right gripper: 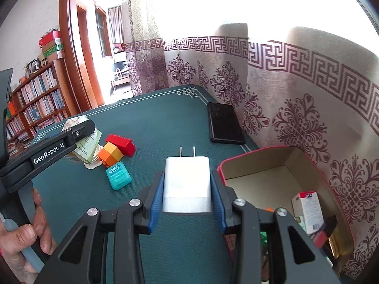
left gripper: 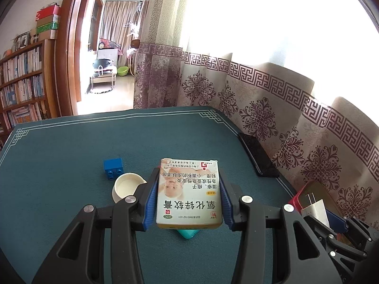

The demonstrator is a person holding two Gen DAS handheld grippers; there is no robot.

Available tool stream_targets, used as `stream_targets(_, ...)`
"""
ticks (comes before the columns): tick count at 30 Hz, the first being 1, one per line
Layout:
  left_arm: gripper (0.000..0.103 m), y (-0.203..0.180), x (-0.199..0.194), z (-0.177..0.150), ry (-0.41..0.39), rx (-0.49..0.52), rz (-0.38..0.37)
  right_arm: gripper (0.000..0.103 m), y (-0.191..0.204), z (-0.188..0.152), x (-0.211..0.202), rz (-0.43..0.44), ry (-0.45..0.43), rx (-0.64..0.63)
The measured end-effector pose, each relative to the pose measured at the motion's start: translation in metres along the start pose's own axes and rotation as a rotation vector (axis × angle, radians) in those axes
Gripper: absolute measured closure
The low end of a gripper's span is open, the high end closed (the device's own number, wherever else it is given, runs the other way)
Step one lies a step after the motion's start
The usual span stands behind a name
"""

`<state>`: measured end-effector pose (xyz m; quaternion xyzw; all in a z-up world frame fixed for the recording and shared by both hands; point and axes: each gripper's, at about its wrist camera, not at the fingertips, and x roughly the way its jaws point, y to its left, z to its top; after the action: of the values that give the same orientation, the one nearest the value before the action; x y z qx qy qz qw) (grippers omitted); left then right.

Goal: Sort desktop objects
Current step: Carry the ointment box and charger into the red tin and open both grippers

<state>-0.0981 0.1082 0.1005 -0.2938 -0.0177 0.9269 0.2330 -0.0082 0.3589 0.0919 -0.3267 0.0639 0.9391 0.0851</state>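
Note:
My left gripper [left gripper: 188, 172] is shut on an ointment box [left gripper: 189, 194] with a baby's face on it, held above the green table mat [left gripper: 71, 146]. It also shows at the left of the right wrist view [right gripper: 81, 130]. My right gripper [right gripper: 187, 177] is shut on a white charger plug [right gripper: 187, 182], prongs forward, just left of the red storage box [right gripper: 281, 156]. On the mat lie a teal floss case [right gripper: 119, 175], orange [right gripper: 110, 153] and red [right gripper: 121, 144] bricks, a blue brick [left gripper: 113, 168] and a white cup [left gripper: 126, 187].
A black wallet [right gripper: 225, 123] lies at the mat's right edge by the patterned curtain [right gripper: 296, 99]. The red box holds a small carton [right gripper: 308, 210] and several other items. A bookshelf [left gripper: 21, 85] and a doorway stand beyond the table's far left.

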Motion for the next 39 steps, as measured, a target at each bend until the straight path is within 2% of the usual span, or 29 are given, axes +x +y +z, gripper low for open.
stream_targets(9, 0.055, -0.035, -0.013, -0.01, 0.001, 0.064, -0.08, 0.061, -0.064, -0.018, -0.038, -0.124, -0.009, 0.086)
stream_targets(16, 0.055, -0.065, -0.022, -0.019, 0.005, 0.134, -0.138, 0.061, -0.096, -0.035, -0.051, -0.179, 0.004, 0.135)
stream_targets(23, 0.055, -0.083, -0.03, -0.024, 0.021, 0.16, -0.216, 0.061, -0.108, -0.044, -0.054, -0.196, 0.012, 0.153)
stream_targets(30, 0.055, -0.099, -0.033, -0.029, 0.029, 0.188, -0.256, 0.061, -0.115, -0.05, -0.058, -0.192, 0.01, 0.164)
stream_targets(39, 0.055, -0.132, -0.029, -0.033, 0.079, 0.204, -0.305, 0.061, -0.127, -0.058, -0.059, -0.159, 0.012, 0.19)
